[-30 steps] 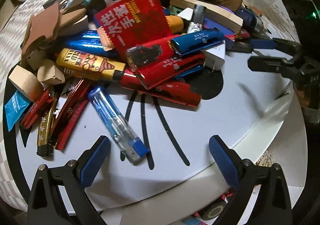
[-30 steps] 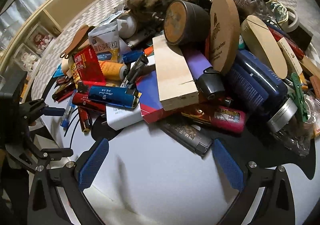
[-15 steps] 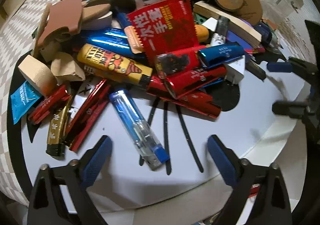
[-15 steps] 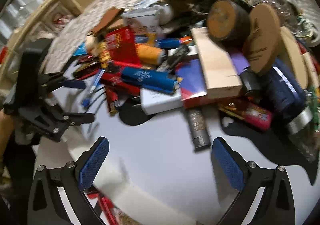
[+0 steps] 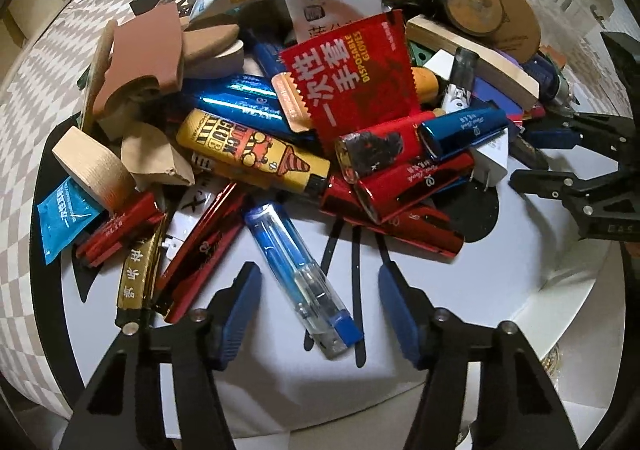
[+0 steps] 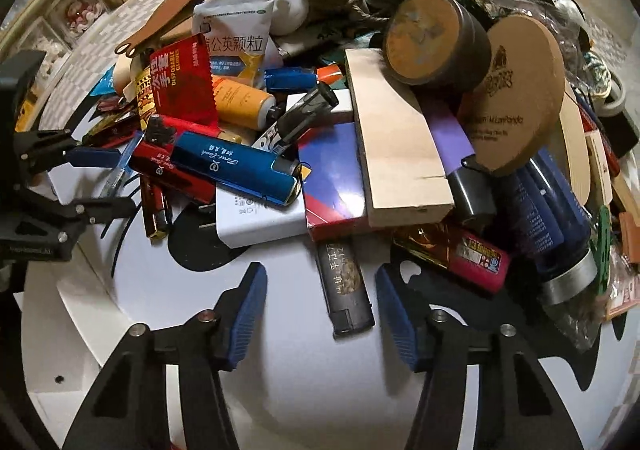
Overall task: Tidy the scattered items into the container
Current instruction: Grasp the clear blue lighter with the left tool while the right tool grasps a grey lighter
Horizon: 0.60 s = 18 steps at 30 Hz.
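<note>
Just ahead of your left gripper point(image 5: 320, 302), jaws half open and empty, the clear blue lighter point(image 5: 300, 274) lies on the white table point(image 5: 520, 250), its long axis almost along the fingers, blue cap end between the tips. Your right gripper point(image 6: 322, 304), equally open and empty, faces a dark lighter point(image 6: 346, 286) the same way. The red packet point(image 5: 360, 86) reads "DISPOSABLE GLOVES"; the container is probably out of view.
</note>
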Motion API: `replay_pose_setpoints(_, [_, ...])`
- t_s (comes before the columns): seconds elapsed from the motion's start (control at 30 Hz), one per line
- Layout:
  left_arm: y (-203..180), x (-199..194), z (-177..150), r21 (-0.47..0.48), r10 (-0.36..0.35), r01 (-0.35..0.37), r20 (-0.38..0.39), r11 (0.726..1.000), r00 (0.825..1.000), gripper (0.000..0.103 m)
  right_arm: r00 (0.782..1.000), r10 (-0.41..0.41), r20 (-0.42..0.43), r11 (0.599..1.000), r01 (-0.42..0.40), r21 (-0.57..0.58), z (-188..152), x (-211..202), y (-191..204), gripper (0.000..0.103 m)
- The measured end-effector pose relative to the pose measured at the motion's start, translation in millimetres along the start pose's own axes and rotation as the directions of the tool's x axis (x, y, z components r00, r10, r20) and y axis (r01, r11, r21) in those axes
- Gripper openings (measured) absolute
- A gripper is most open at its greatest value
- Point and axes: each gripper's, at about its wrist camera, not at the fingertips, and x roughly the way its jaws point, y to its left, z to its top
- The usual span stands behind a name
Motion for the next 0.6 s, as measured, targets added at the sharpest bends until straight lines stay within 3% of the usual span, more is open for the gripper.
replay_pose_setpoints(0.17, [7, -8, -2, 0.003, -0.004, 0.004, 0.006, 1.000, 1.000, 0.032, 1.000, -0.017, 0.000, 0.999, 0.017, 0.033, -4, -4, -3, 0.032])
replay_pose_setpoints(0.53, [21, -24, -15, 0.009, -0.006, 0.006, 0.005, 1.000, 1.000, 0.022, 1.000, -0.024, 0.004, 0.999, 0.024, 0.043, -25, -13, -3, 0.030])
replay_pose_setpoints(0.6, [24, -27, -17, 0.012, -0.006, 0.006, 0.006, 1.000, 1.000, 0.022, 1.000, -0.020, 0.004, 0.999, 0.020, 0.047, -27, -14, -5, 0.025])
